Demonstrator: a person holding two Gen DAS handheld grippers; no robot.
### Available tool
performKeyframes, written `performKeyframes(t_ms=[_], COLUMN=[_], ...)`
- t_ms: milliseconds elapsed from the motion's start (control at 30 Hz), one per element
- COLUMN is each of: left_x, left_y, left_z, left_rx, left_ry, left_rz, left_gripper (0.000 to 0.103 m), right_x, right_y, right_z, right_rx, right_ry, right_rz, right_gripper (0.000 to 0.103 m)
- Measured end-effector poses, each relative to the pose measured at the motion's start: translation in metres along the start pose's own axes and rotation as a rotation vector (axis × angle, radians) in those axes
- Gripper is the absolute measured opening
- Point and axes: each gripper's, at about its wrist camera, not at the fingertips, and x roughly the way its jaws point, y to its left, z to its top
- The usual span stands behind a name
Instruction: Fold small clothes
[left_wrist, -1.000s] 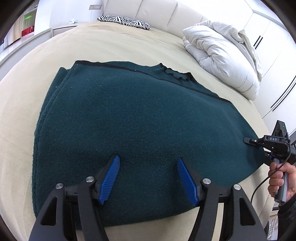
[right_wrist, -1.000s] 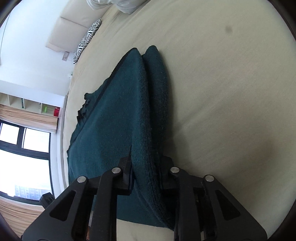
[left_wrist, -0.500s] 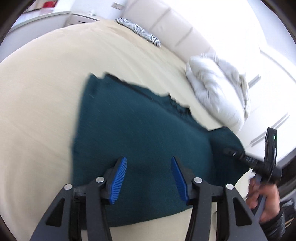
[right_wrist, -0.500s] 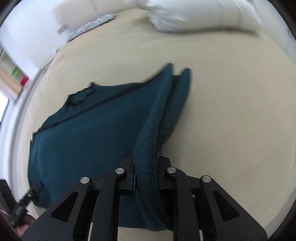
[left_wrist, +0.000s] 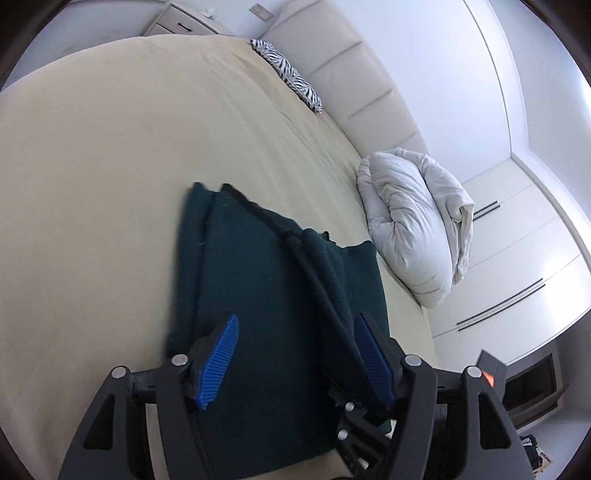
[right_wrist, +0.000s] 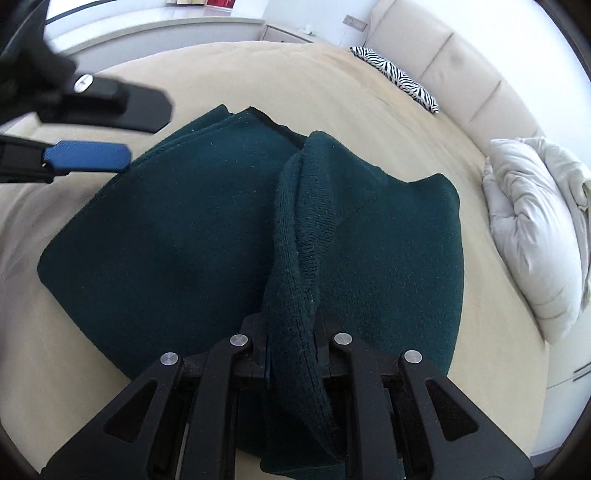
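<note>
1. The dark green sweater (right_wrist: 192, 236) lay on the beige bed (left_wrist: 92, 184), its right part lifted and carried over the middle.
2. The right gripper (right_wrist: 291, 343) was clamped on a bunched ridge of knit, the cloth pinched between its jaws.
3. The left gripper (left_wrist: 295, 362) stood parted above the sweater's near edge, pinching nothing (its jaws had just been opening).
4. To do this fold well, I judged, the held edge should go flat across to meet the far side, edges lined up, before letting go; the free gripper could pin the crease.
5. The right wrist view showed the grip itself and the left gripper's blue pads (right_wrist: 86, 157) from the side; the left wrist view showed the folded flap's slanting line and the white duvet (left_wrist: 413, 229) beyond.
</note>
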Motion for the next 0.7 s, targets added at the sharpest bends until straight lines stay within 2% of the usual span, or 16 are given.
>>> performKeyframes(t_ms=[133, 167, 233, 400, 433, 533, 567, 600, 700], left_x=[0.043, 0.052, 0.066, 0.093, 0.096, 0.102, 0.103, 0.103, 0.099], left_y=[-0.009, -0.008, -0.015, -0.027, -0.027, -0.028, -0.029, -0.028, -0.025], left_z=[0.015, 0.017, 0.021, 0.027, 0.028, 0.029, 0.028, 0.028, 0.028], left_rx=[-0.004, -0.001, 0.028, 0.051, 0.049, 0.058, 0.064, 0.068, 0.069], left_ry=[0.104, 0.125, 0.151, 0.218, 0.221, 0.241, 0.242, 0.243, 0.242], left_rz=[0.019, 0.043, 0.073, 0.084, 0.081, 0.106, 0.109, 0.107, 0.099], left_gripper=[0.07, 0.07, 0.07, 0.067, 0.056, 0.033, 0.031, 0.024, 0.016], right_x=[-0.008, -0.007, -0.01, -0.013, -0.017, -0.025, -0.029, -0.036, -0.07], right_y=[0.002, 0.004, 0.007, 0.028, 0.033, 0.039, 0.042, 0.042, 0.035], right_z=[-0.005, -0.005, -0.009, -0.019, -0.023, -0.029, -0.032, -0.036, -0.054], right_rx=[-0.021, -0.023, -0.027, -0.065, -0.071, -0.082, -0.085, -0.084, -0.033], right_ry=[-0.031, -0.036, -0.051, -0.086, -0.095, -0.112, -0.117, -0.126, -0.174], right_rz=[-0.02, -0.024, -0.03, -0.042, -0.043, -0.022, -0.002, 0.019, 0.123], right_gripper=[0.013, 0.013, 0.013, 0.017, 0.018, 0.025, 0.032, 0.04, 0.044])
